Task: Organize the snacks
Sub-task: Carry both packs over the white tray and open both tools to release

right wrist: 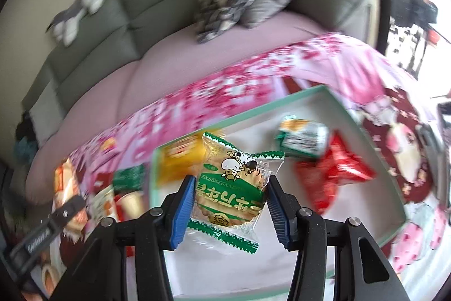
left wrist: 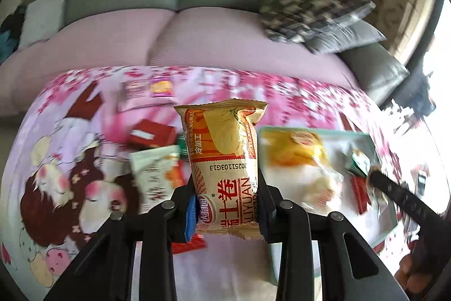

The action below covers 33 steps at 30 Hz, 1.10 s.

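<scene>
Pinching a tan snack packet (left wrist: 225, 174) by its sides, the left hand-held gripper (left wrist: 225, 205) is carrying it above the surface (left wrist: 56, 117) beside the mint-rimmed tray (left wrist: 363, 135). The right hand-held gripper (right wrist: 229, 193) is squeezing a green-edged biscuit packet (right wrist: 234, 185) over the tray's near left part; either slick wrapper could be slipping free, or the biscuit cracking.

Your left gripper (left wrist: 227, 205) and right gripper (right wrist: 229, 202): black linkage arms, round silver pivot screws, ribbed blue pads (right wrist: 183, 212).
</scene>
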### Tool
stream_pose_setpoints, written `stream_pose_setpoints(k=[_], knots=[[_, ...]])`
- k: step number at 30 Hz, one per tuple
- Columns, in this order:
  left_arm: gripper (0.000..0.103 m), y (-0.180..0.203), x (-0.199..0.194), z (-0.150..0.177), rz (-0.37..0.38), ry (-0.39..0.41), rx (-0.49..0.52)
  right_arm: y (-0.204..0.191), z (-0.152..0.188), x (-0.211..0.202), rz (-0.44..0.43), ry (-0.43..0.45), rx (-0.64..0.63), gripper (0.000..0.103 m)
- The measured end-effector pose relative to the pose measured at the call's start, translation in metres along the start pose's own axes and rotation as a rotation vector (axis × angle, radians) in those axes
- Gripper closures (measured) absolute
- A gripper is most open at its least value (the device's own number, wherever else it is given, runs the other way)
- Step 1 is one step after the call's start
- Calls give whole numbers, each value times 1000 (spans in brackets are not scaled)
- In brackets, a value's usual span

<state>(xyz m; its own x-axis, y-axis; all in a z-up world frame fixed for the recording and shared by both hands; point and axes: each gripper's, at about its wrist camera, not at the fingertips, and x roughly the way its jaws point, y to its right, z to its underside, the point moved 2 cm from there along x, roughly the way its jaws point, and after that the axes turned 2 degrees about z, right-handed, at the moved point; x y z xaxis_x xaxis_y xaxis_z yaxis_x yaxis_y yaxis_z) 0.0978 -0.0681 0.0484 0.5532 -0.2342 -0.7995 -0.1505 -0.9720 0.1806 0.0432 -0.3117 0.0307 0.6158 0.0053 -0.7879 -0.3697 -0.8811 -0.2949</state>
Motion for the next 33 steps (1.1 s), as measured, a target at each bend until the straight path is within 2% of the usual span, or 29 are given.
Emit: stream_pose_setpoints(k=[5, 9, 17, 21, 33], knots=[[67, 35, 13, 9, 39, -37, 84, 25, -6, -3, 37, 10, 52, 50], [67, 54, 23, 16, 41, -56, 142, 36, -7, -5, 46, 6, 64, 50], [67, 58, 50, 22, -5, -85, 179, 34, 1, 14, 51, -55, 33, 50], [67, 66, 59, 27, 6, -101, 205, 32, 6, 25, 45, -90, 19, 50], [67, 88, 68, 42, 47, -128, 275, 34, 8, 30, 53, -110, 21, 50]])
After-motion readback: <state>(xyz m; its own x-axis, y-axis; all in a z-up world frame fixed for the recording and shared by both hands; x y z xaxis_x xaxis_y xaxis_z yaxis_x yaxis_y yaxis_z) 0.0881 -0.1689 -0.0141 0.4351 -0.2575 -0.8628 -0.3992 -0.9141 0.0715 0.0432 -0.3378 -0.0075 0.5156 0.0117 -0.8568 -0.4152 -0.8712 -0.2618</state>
